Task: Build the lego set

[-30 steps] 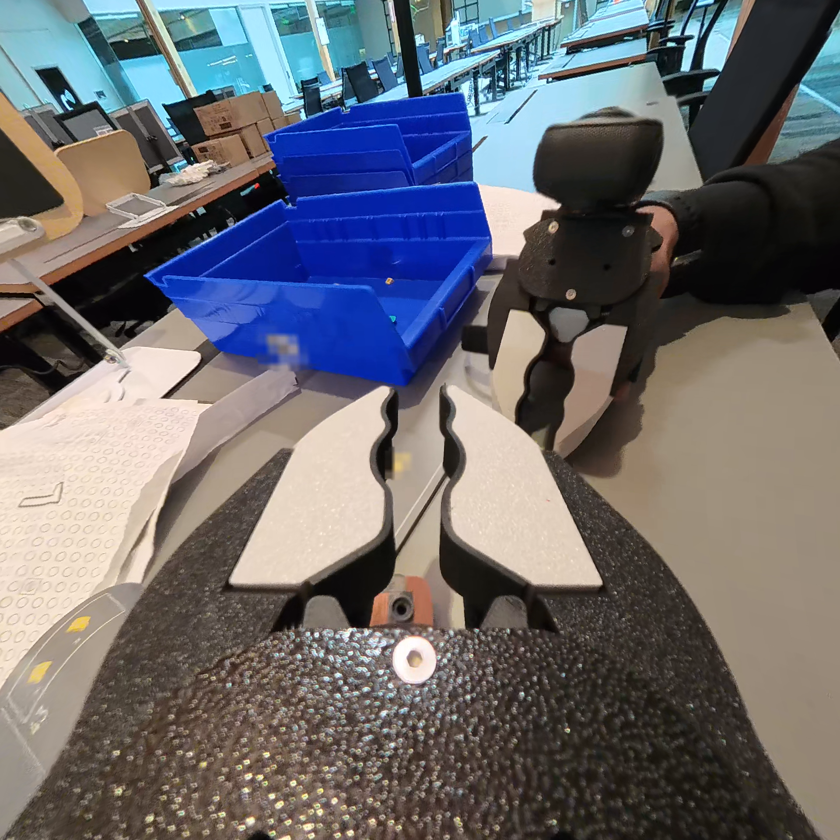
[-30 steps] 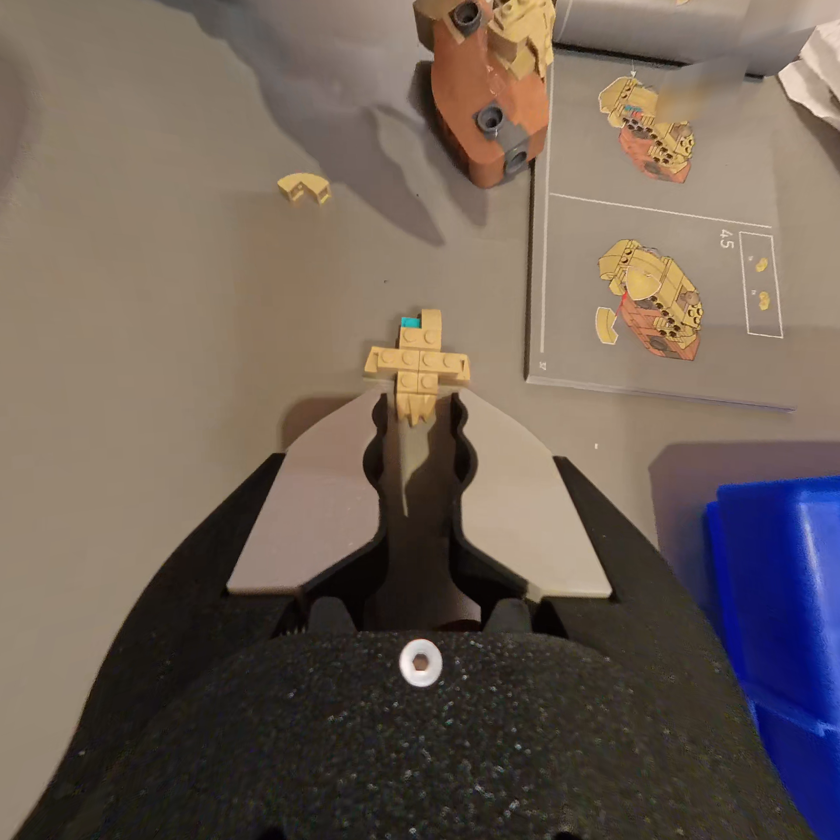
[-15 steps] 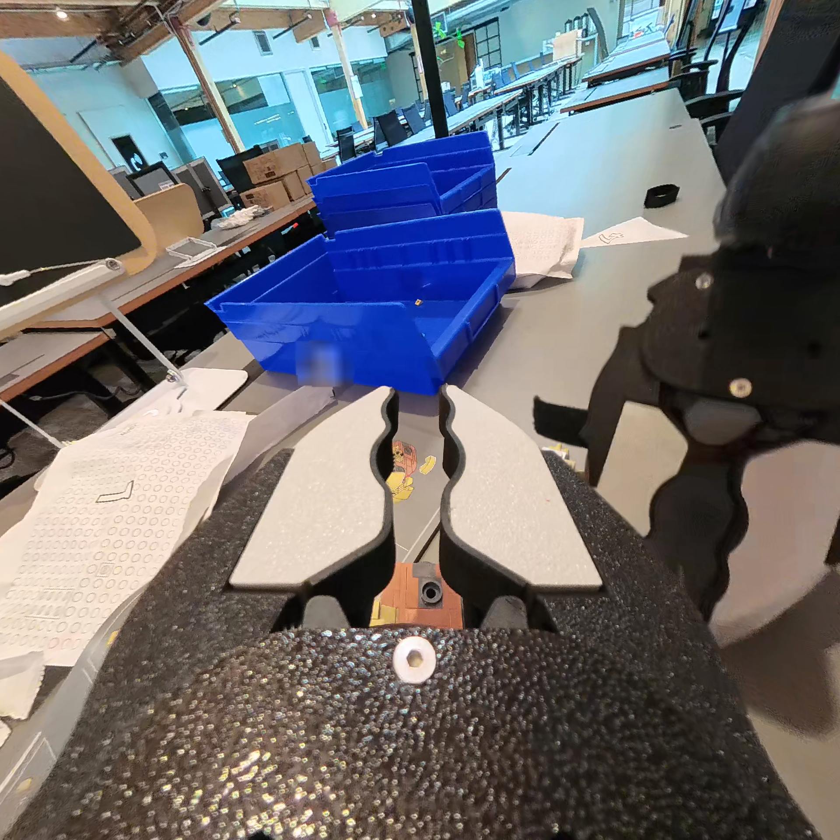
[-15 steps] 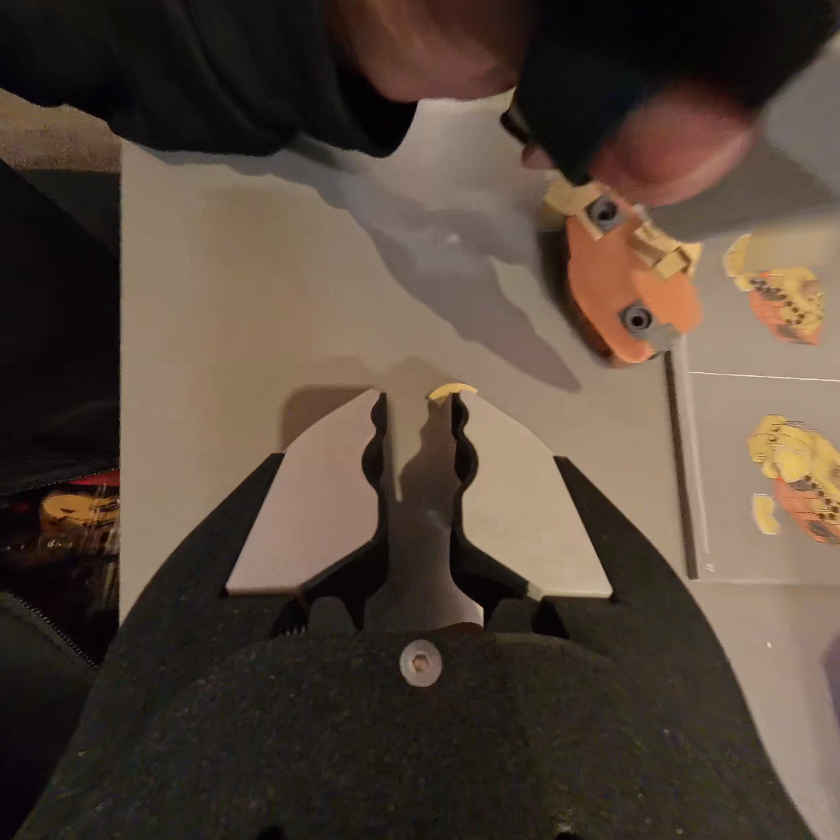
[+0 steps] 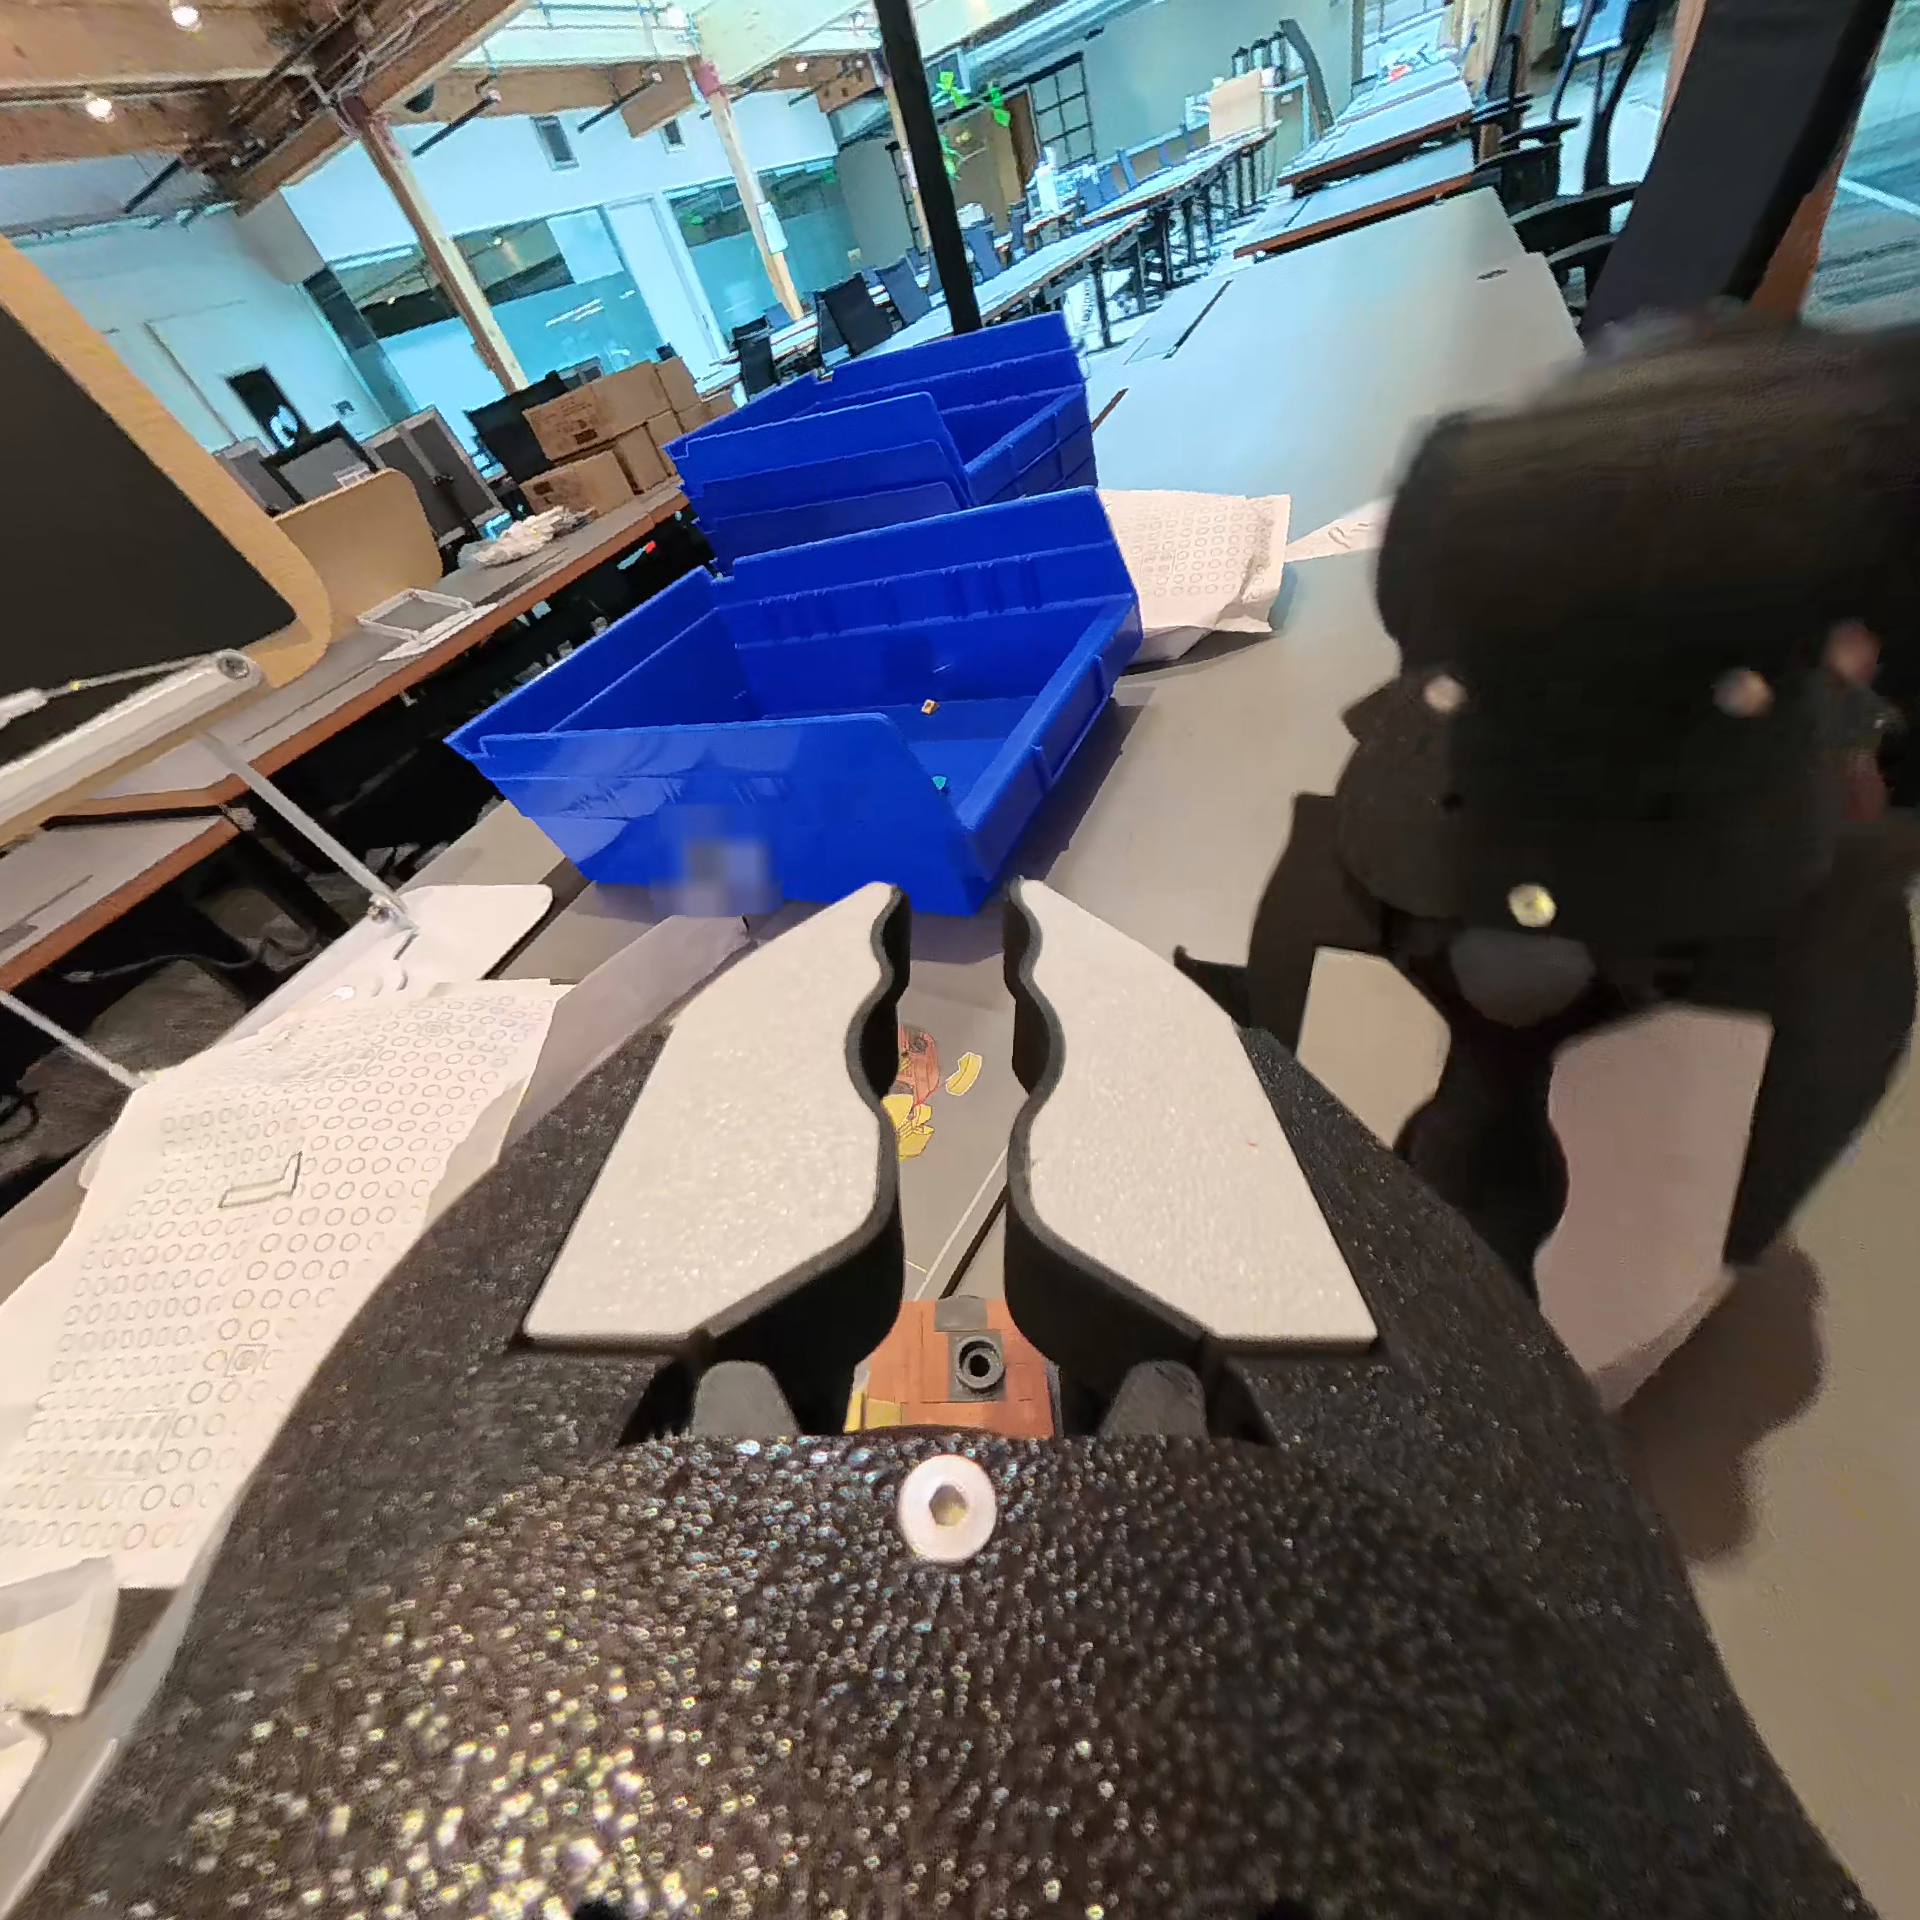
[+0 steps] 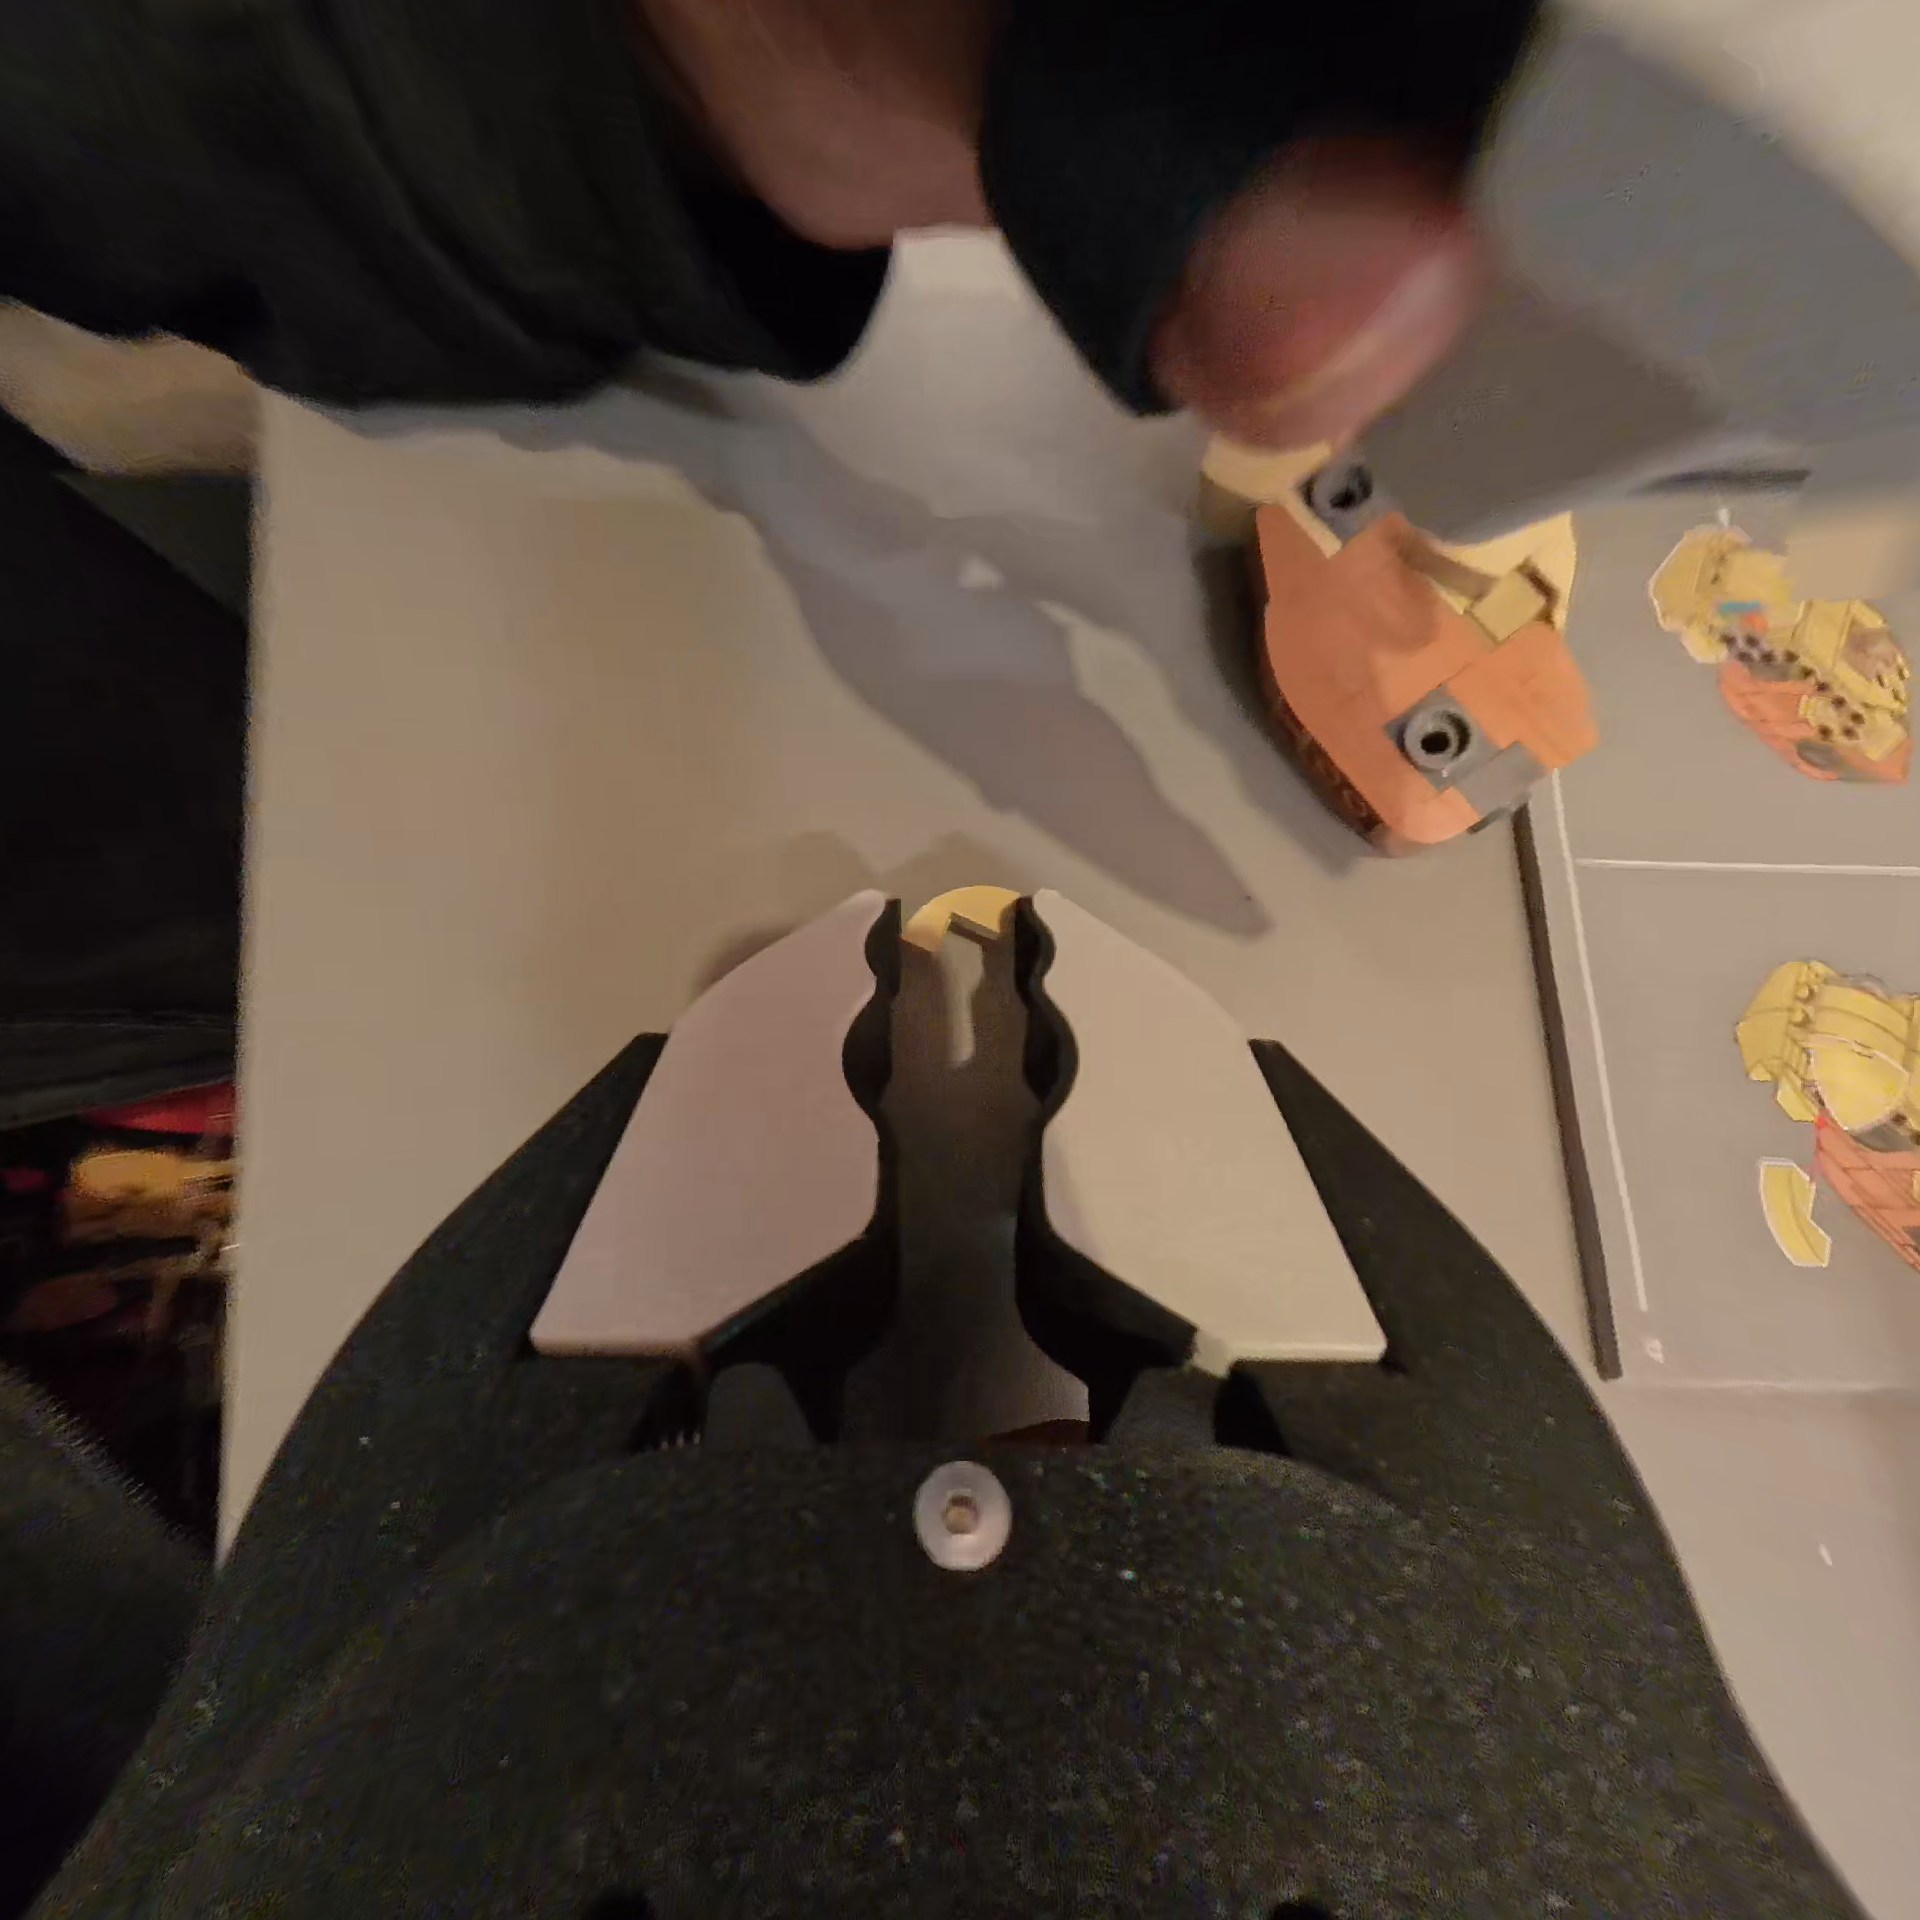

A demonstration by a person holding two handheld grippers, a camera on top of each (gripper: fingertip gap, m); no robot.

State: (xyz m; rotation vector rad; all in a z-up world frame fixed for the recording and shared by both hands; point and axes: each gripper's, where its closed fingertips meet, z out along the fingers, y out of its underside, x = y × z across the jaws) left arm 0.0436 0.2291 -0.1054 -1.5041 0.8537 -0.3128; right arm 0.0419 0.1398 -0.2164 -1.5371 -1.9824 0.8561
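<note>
My right gripper point(image 6: 958, 914) pinches a tan curved brick point(image 6: 961, 912) at its fingertips, near the table point(image 6: 520, 727) edge; light, rigid, slippery. My left gripper point(image 5: 956, 914) clamps the brown brick model point(image 6: 1392, 665), jaws narrowly parted.

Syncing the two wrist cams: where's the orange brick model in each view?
Left wrist view: orange brick model sits low centre, showing through the gap at the base of the left gripper fingers.
Right wrist view: upper right, just left of the booklet's edge, partly under the blurred left gripper.
Shared landmark: the instruction booklet, seen between the fingers in the left view and along the right edge in the right view.
</note>
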